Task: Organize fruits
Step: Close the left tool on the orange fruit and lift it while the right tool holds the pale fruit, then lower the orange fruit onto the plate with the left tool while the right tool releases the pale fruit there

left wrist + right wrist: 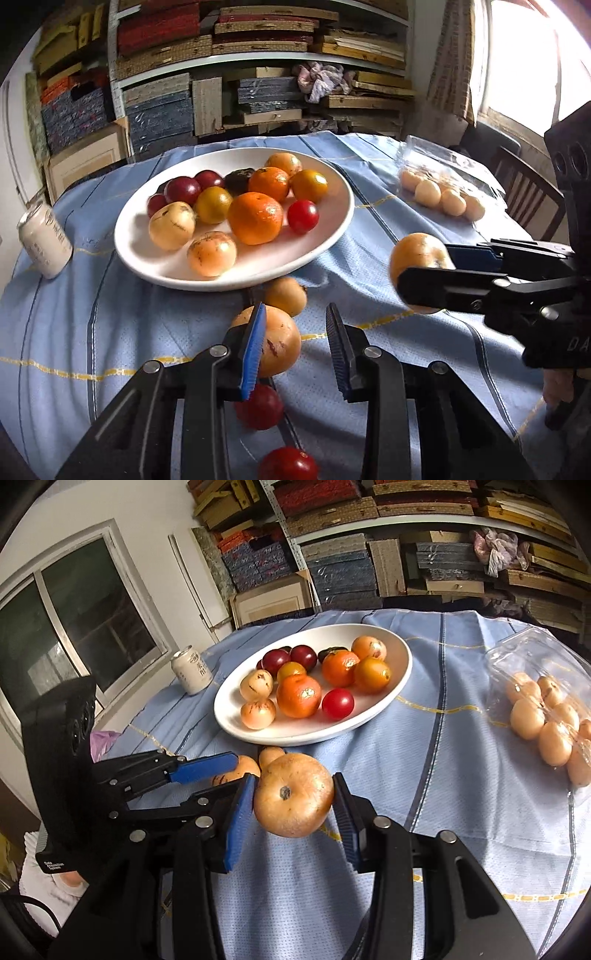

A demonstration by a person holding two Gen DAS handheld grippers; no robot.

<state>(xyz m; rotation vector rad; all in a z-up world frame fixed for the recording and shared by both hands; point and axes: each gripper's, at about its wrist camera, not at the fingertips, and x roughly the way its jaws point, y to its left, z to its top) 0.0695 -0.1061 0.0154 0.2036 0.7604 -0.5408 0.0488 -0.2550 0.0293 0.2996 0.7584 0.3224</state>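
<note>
A white plate holds oranges, red tomatoes, dark plums and yellow fruits. My right gripper is shut on a tan-yellow fruit, held above the blue cloth to the right of the plate's near rim. My left gripper is open around another tan-yellow fruit lying on the cloth. That fruit touches the left pad and stands apart from the right one. A smaller yellow fruit lies by the plate's near rim. Two red tomatoes lie under my left gripper.
A pale drink can stands left of the plate. A clear plastic box with several pale fruits lies to the right. A wooden chair stands past the table's right edge. Stacked shelves fill the back.
</note>
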